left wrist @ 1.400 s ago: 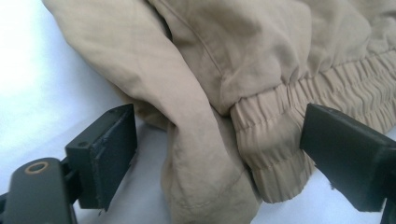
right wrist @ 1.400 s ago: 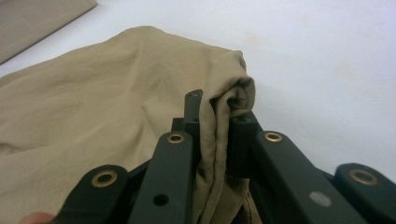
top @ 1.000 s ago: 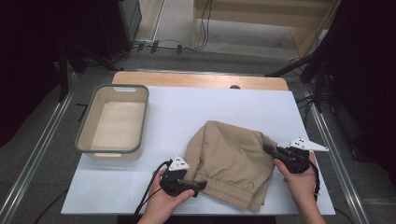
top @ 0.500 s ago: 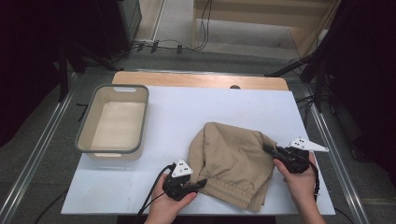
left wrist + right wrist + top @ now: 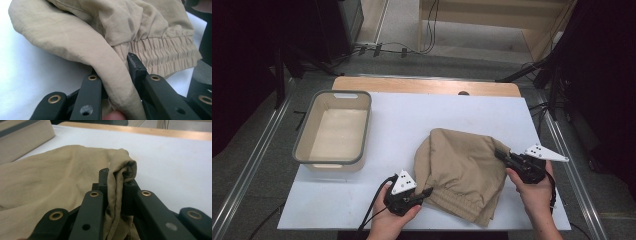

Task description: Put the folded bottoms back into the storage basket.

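Your left hand-held gripper (image 5: 424, 192) has just been closing, and a rolled fold of the tan garment (image 5: 462, 172) sits between its jaws; in the left gripper view the fold (image 5: 112, 75) is pinched between them, with the elastic waistband (image 5: 162, 56) just beyond the tips. Your right hand-held gripper (image 5: 502, 155) is clenched on a bunched edge (image 5: 120, 185) at the garment's opposite side. The garment lies crumpled on the white surface (image 5: 412, 120), spanning the gap between both hand-held grippers. The grey bin (image 5: 299, 150) stands well apart, beyond your left hand-held gripper.
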Available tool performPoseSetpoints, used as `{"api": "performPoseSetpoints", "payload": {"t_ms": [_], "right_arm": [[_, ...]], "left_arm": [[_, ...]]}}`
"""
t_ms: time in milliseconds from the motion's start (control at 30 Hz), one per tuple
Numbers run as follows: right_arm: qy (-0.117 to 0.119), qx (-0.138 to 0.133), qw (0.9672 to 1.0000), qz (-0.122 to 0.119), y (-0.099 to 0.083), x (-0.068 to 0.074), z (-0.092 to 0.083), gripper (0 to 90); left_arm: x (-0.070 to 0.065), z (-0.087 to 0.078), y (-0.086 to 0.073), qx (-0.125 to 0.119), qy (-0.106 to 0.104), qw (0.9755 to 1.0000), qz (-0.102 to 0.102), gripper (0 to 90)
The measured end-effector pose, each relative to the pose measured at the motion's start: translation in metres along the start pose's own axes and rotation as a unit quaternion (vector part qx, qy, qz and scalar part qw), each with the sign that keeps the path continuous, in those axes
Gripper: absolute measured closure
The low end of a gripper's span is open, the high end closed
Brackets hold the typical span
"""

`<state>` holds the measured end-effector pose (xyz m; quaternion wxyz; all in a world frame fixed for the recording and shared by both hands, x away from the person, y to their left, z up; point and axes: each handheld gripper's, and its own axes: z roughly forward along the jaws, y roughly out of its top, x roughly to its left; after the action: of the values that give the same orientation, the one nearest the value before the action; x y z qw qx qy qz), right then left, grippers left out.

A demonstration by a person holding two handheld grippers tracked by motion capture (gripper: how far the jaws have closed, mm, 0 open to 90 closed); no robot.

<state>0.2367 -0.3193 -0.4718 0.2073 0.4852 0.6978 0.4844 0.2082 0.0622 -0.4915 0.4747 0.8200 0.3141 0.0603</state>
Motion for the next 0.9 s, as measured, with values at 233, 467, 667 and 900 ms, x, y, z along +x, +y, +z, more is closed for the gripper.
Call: {"api": "performPoseSetpoints", "payload": {"t_ms": [233, 467, 667, 900], "right_arm": [[0.006, -0.022, 0.9997, 0.004, 0.018, 0.004, 0.001, 79.5], [0.011, -0.03, 0.9993, -0.02, 0.04, 0.018, 0.012, 79.6], [0.021, -0.043, 0.9981, -0.039, 0.063, 0.028, 0.02, 79.6], [0.035, -0.057, 0.9962, -0.055, 0.091, 0.038, 0.033, 79.6]], "left_arm": [[0.007, -0.017, 0.01, -0.031, 0.015, 0.9994, 0.009, 75.5], [0.016, -0.034, 0.017, -0.053, 0.033, 0.998, 0.01, 75.5], [0.026, -0.05, 0.024, -0.076, 0.047, 0.996, 0.008, 75.5], [0.037, -0.068, 0.031, -0.1, 0.067, 0.9927, 0.004, 75.5]]}}
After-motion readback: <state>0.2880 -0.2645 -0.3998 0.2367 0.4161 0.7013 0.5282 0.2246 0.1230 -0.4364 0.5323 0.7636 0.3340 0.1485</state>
